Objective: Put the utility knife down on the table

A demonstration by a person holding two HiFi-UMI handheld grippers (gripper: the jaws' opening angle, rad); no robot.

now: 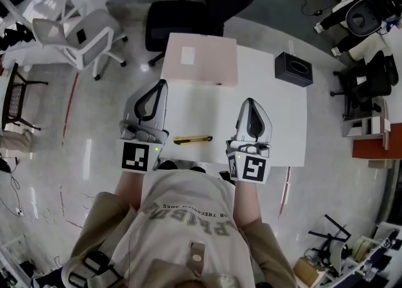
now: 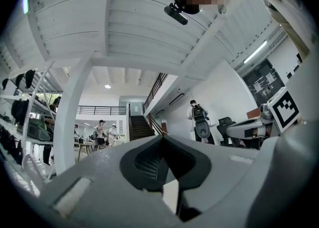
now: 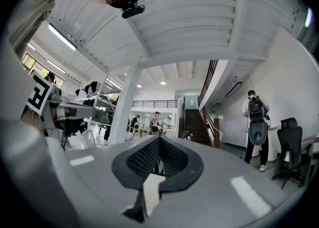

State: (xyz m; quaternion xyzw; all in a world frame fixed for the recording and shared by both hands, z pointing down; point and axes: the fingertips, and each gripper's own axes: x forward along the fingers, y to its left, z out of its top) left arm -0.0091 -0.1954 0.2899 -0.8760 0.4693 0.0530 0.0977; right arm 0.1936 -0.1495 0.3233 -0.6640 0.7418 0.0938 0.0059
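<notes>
Both sets are closed and empty: left tongs (image 1: 161,85), right tongs (image 1: 250,102). The utility knife (image 1: 193,139) lies flat on the tabletop (image 1: 279,114) between them, behind their tips, its long axis running crosswise from one to the other.

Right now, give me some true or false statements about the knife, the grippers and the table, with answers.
1. The utility knife lies on the table. True.
2. The left gripper holds the knife. False: its jaws are together on nothing.
3. The right gripper is shut and empty. True.
4. The black box sits beside the left gripper. False: it stands at the table's far right corner, beyond the right gripper.
5. The pale pink package covers the knife. False: it lies at the far edge, apart from it.
</notes>
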